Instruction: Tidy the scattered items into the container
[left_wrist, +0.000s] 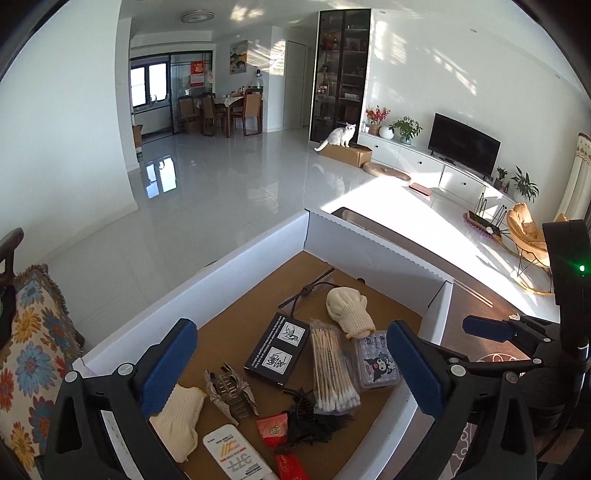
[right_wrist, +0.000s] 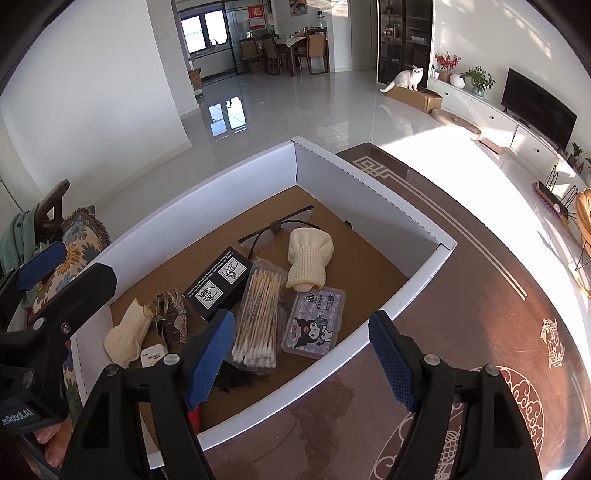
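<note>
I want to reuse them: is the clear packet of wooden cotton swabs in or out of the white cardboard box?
In. The clear packet of wooden cotton swabs lies on the brown floor inside the white cardboard box.

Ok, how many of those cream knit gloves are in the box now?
2. One glove lies mid-box, above the cartoon case. The other glove is at the box's left end beside the hair clip. More could hide under the clutter.
</note>
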